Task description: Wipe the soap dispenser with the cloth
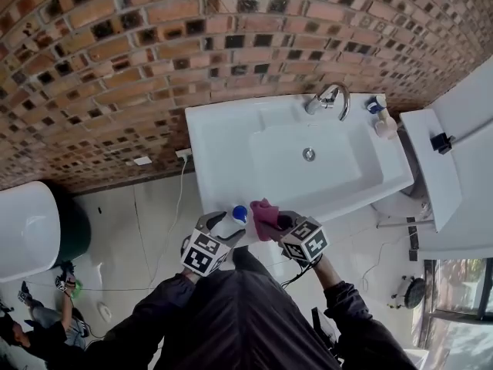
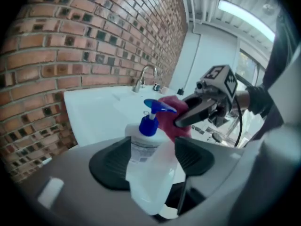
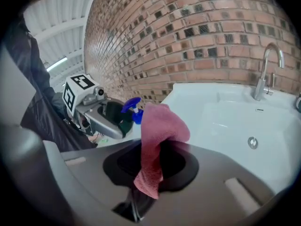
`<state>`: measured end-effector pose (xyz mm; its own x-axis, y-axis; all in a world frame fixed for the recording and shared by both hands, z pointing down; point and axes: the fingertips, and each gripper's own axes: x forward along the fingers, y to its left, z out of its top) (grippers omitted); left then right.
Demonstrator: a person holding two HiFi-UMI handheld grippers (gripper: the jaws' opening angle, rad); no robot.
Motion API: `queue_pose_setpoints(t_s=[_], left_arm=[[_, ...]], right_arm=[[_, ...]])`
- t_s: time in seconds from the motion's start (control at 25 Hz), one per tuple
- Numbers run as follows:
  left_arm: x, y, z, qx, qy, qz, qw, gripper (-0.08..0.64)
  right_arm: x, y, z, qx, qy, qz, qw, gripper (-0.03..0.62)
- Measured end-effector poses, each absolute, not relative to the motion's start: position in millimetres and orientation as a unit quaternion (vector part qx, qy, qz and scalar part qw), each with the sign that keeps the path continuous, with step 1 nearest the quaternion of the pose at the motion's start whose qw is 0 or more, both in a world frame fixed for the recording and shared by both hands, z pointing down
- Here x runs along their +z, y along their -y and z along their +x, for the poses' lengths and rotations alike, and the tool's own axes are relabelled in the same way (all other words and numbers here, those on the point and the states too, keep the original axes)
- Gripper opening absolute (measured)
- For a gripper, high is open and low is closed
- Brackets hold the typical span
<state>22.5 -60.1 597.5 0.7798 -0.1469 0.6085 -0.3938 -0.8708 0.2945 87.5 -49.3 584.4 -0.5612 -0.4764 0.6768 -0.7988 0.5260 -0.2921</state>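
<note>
White plastic with a blue pump head (image 2: pixel 157 106): this is the soap dispenser (image 2: pixel 143 142). It sits at the left of my working area, by the front edge of the sink (image 1: pixel 212 141), near its left corner. My left gripper (image 2: pixel 152 158) has its jaws spread wide, with the bottle body between the two dark pads (image 2: pixel 110 161). The body lies close against one pad and I see a thin gap at the other, so I judge that the jaws surround the bottle and do not clamp it. The bottom of the bottle is hidden behind the gripper, so I cannot tell if it stands on the rim. I think the jaws are there to steady the bottle, so that a push from the side does not tip it.

Just to the right of the pump is the pink cloth (image 3: pixel 157 126). The right gripper (image 3: pixel 153 160) is closed on it, pinching a fold, and a loose lobe stands out beyond the jaw tips. This is sensible to me: the soft fabric, not the hard pads, will meet the plastic. The cloth is just beside the pump head, maybe touching it; I cannot decide this.

Further right, the tap (image 1: pixel 333 97) stands well apart from both grippers and plays no part.
</note>
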Motion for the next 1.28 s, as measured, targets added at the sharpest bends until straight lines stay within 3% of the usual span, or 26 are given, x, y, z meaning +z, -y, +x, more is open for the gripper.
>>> queue_pose_setpoints(t_s=[0.24,0.6,0.76,0.96,1.28], left_arm=[[607,76,37,0.320,0.174,0.909,0.204,0.306],[612,79,44,0.332,0.192,0.898,0.214,0.308],[610,77,43,0.349,0.219,0.889,0.201,0.307],[611,76,46,0.364,0.278,0.870,0.184,0.310],[607,84,55,0.355,0.306,0.858,0.212,0.303]], right_arm=[[578,89,73,0.351,0.867,0.277,0.218,0.071],[657,89,67,0.473,0.821,0.218,0.235,0.067],[679,80,67,0.426,0.825,0.216,0.302,0.069],[667,78,67,0.368,0.844,0.209,0.328,0.069],[636,56,58,0.285,0.891,0.163,0.313,0.069]])
